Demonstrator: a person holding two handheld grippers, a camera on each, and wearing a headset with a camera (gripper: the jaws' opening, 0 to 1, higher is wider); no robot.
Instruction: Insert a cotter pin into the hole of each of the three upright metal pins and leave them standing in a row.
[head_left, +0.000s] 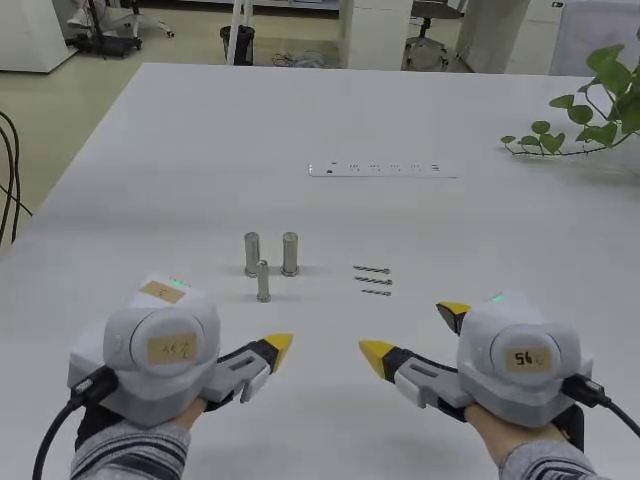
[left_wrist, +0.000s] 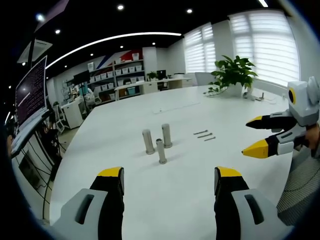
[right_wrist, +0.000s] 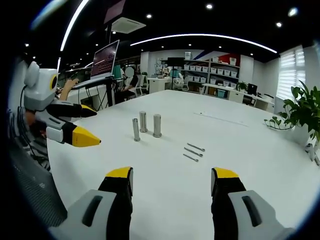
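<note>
Three upright metal pins stand clustered on the white table, two behind and a thinner one in front. To their right lie three cotter pins, side by side and flat. My left gripper hovers near the table's front edge, open and holding nothing, short of the metal pins. My right gripper is at the front right, open too, with nothing between its fingers, below the cotter pins.
A white power strip lies farther back on the table. A leafy plant reaches in at the far right edge. Cables hang off the left side. Desks, shelves and a person sit beyond the table.
</note>
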